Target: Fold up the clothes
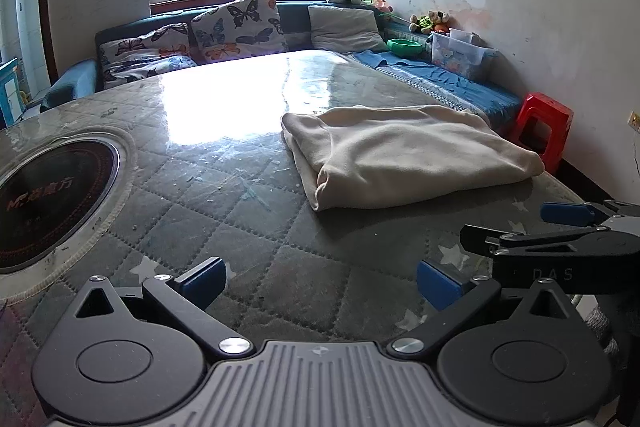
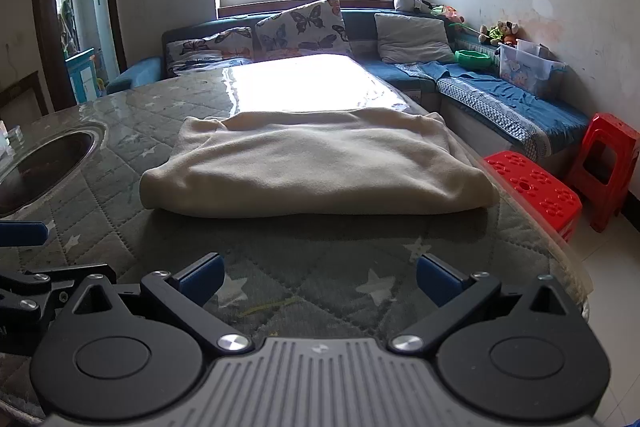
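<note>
Cream fleece garment (image 2: 316,163), folded into a thick rectangular bundle, lies flat on the quilted grey-green tabletop (image 2: 304,267) under a clear glossy cover. In the right wrist view it sits toward the right edge of the tabletop, its folded near edge facing the camera and its far edge meeting the bright window glare. In the left wrist view the same bundle (image 1: 404,159) lies to the right of centre, close to the right edge.

The right gripper (image 2: 318,279) hangs over the near part of the tabletop, its blue-padded jaws spread wide with nothing between them, apart from the garment. The left gripper (image 1: 320,285) is likewise low over the near tabletop, jaws spread and empty, well short of the bundle. Each gripper shows at the side of the other's view, the two just beside one another.

A round dark glass cooktop (image 1: 52,195) with a metal rim is set into the left part of the tabletop. Beyond the far edge stands a blue corner sofa (image 2: 400,71) with butterfly-print cushions (image 2: 304,27) and a plain grey cushion (image 2: 412,37). Past the right edge are two red plastic stools (image 2: 536,191), a clear storage box (image 2: 528,67) and a green bowl (image 2: 474,58).
</note>
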The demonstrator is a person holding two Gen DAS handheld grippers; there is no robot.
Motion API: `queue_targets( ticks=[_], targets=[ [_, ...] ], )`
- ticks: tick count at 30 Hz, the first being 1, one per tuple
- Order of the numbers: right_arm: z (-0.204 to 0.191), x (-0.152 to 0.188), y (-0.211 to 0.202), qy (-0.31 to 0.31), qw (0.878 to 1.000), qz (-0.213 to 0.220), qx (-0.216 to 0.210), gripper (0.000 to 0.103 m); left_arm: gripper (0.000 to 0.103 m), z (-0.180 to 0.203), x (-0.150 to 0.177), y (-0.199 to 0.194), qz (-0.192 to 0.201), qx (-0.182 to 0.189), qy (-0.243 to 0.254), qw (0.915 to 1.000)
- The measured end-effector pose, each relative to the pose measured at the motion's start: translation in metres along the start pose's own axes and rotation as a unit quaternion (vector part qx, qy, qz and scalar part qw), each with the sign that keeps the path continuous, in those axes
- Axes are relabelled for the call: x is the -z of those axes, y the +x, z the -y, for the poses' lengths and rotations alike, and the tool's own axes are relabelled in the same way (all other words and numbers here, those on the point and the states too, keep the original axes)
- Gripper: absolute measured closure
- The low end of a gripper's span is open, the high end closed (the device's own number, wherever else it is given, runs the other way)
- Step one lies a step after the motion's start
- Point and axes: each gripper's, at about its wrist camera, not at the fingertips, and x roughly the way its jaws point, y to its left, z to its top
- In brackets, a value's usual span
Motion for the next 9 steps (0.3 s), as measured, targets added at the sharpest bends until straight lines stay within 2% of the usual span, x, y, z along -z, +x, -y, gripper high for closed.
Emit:
queue_targets(
  ticks=[9],
  targets=[
    [-0.0018,-0.0004,0.0039,-0.002,1.0,-0.002,-0.002,0.0,0.0,0.0016,-0.003,0.0012,0.005,0.001,0.005,1.0]
  ],
)
